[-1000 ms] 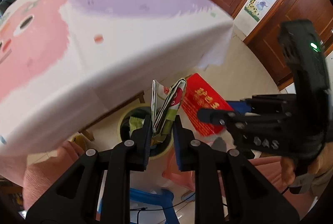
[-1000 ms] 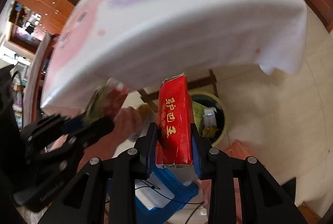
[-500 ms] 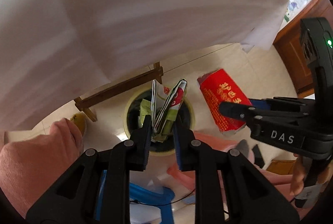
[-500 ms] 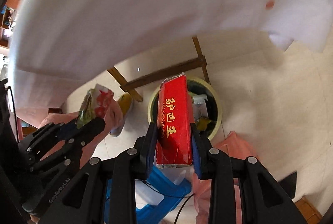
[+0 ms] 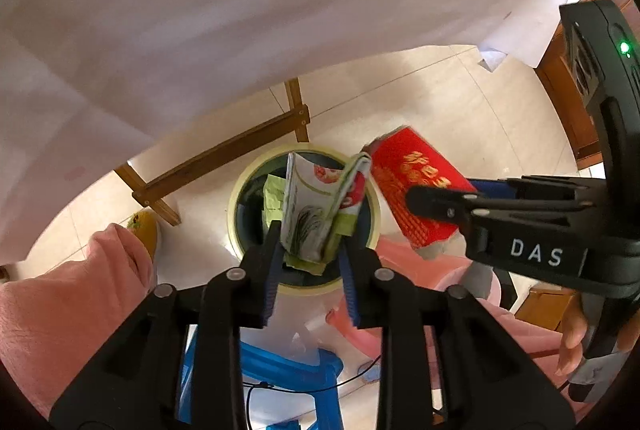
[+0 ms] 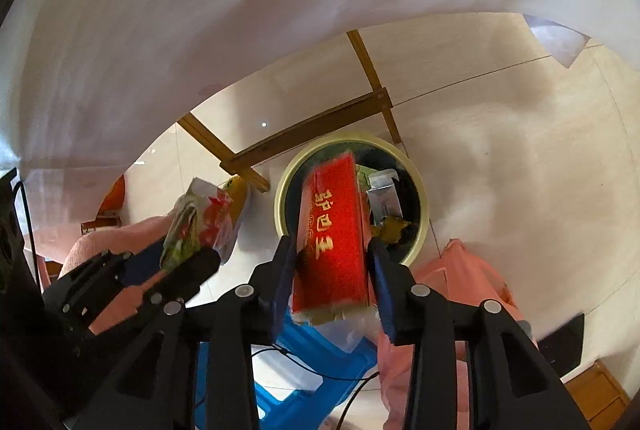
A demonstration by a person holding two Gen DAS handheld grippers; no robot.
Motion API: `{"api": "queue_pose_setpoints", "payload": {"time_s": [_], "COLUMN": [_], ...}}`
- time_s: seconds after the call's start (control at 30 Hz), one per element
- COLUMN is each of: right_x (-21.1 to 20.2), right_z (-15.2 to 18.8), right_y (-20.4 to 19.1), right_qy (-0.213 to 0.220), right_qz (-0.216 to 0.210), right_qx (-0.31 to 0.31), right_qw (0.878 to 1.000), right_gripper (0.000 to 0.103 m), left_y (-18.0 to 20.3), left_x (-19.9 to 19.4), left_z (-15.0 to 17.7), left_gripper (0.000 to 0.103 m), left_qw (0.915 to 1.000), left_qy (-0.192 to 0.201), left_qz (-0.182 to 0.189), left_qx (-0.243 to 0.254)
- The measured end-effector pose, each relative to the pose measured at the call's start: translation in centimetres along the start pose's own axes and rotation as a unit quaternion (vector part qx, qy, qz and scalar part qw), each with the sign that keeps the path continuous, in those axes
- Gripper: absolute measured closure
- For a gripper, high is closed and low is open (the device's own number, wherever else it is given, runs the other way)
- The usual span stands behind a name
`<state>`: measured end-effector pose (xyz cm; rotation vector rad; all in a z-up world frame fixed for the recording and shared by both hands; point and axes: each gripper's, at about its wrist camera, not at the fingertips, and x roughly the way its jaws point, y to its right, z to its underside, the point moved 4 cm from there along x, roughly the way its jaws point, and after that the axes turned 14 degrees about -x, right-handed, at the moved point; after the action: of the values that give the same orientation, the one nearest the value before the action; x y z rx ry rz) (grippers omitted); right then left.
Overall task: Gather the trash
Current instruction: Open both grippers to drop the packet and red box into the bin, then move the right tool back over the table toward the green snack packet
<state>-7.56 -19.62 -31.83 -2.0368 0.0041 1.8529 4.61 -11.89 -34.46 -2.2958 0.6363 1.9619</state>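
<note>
A round bin [image 5: 236, 198] with a cream rim and a dark inside stands on the floor under the table edge, with trash in it. My left gripper [image 5: 310, 250] points down over it. Its jaws are opening, and a folded printed wrapper [image 5: 316, 198] still fills the gap and touches both pads. My right gripper [image 6: 332, 258] hangs over the same bin [image 6: 282, 206]. Its jaws are opening too, and the red pack [image 6: 336, 230] with gold characters looks blurred and loose between the pads. Each gripper shows in the other's view: right gripper [image 5: 416, 198], left gripper [image 6: 200, 258].
A white tablecloth [image 5: 280, 10] hangs low over the far side. A wooden table leg and brace [image 5: 224, 154] run just behind the bin. A blue stool [image 5: 288, 362] and a person's pink-clad legs [image 5: 80, 302] are near me. Pale tiled floor [image 6: 520, 150] lies to the right.
Both grippers have sunk from table height to below the cloth's edge, close over the bin. Both pairs of jaws have widened, the wrapper has spread, and the red pack has gone blurred.
</note>
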Motion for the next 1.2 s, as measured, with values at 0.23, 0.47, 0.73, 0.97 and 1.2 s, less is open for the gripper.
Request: {"api": "queue_pose_setpoints", "payload": {"time_s": [0.23,0.47,0.73,0.97,1.2], "right_x": [0.0,0.0,0.0,-1.9,-6.5], "right_z": [-0.1,-0.1,0.1,1.0,1.9], "right_y": [-0.2,0.2,0.7,0.3,-0.3], "right_qy": [0.01,0.009,0.007,0.019,0.054], "right_qz": [-0.001,0.014,0.052,0.073,0.081], "right_qx": [0.001,-0.006,-0.032,-0.056,-0.051], "right_qw": [1.0,1.0,0.998,0.996,0.994], "right_gripper": [0.043,0.043,0.043,0.043,0.043], "left_y": [-0.1,-0.9,-1.6,-1.0,0.7], "left_x": [0.4,0.4,-1.3,-3.6,-8.1], "left_z": [-0.2,-0.2,0.1,0.8,1.8], "left_gripper": [0.04,0.033,0.033,0.033,0.033], "left_qw": [1.0,1.0,1.0,0.9999,0.9981], "left_qy": [-0.001,0.001,0.005,0.011,0.039], "left_qz": [0.004,-0.006,-0.004,0.004,0.022], "left_qx": [-0.002,-0.004,-0.004,0.003,0.043]}}
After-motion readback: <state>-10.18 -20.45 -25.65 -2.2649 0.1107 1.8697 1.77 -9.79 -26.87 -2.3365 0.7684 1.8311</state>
